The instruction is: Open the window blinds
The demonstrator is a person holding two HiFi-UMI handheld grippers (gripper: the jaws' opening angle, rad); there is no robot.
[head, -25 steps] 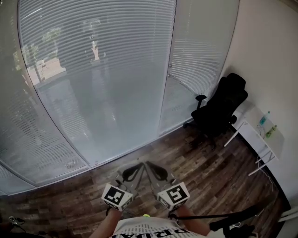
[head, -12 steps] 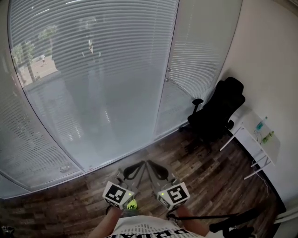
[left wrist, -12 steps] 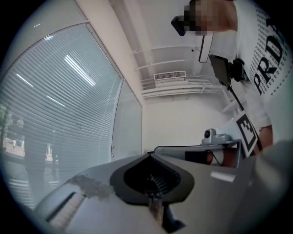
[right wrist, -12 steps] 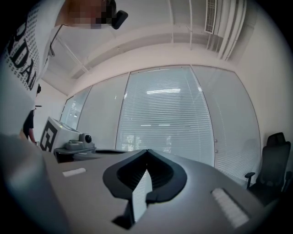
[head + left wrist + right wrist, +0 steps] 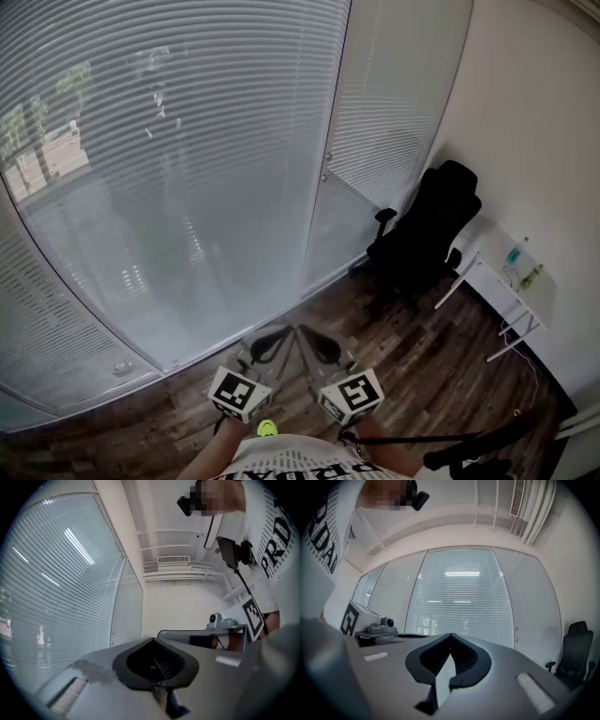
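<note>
White window blinds hang over the big glass wall in front of the person. Their slats look shut, but a bit of outside shows through, so it is hard to be sure. The left claw and the right claw sit side by side above the wooden floor, apart from the blinds. Both are pinched closed with nothing in them. A black office chair stands in the corner by a white table.
</note>
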